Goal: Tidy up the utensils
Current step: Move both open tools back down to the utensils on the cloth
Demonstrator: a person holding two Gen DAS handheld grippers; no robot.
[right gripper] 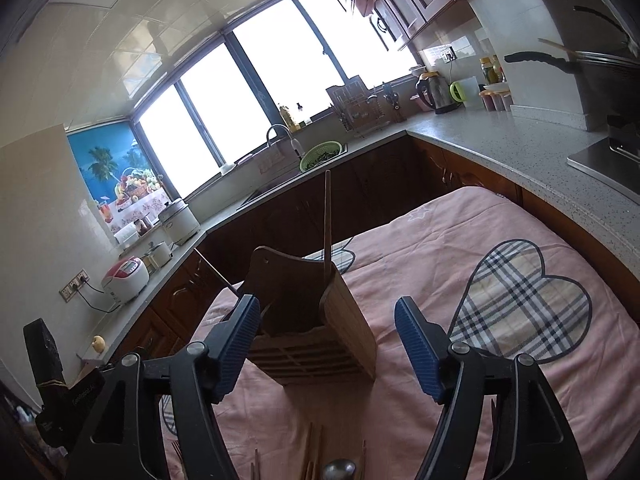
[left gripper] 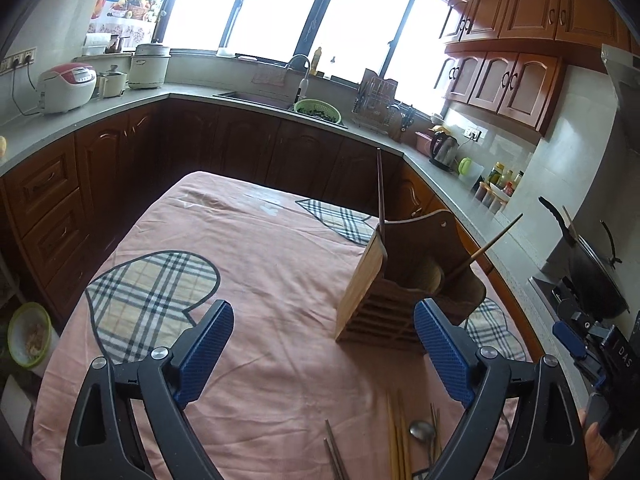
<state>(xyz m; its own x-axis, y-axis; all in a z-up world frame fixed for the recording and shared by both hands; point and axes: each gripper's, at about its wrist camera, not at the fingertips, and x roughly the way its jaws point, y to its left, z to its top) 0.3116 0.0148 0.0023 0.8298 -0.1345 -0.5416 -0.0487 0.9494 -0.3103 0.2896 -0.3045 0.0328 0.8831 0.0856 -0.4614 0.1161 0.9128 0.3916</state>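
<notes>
Standing on a pink cloth (left gripper: pixel 248 280), the wooden holder (left gripper: pixel 404 280) has two chopsticks (left gripper: pixel 381 188) in it. More chopsticks (left gripper: pixel 394 440) and a spoon (left gripper: pixel 422 432) lie loose before it. Left gripper (left gripper: pixel 324 356) and right gripper (right gripper: pixel 326 348) are spread, empty. Next, likely, picking up a loose utensil.

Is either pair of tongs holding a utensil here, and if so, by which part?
Nothing is held. The left tongs and the right tongs both stand open and empty, short of the wooden holder.
</notes>
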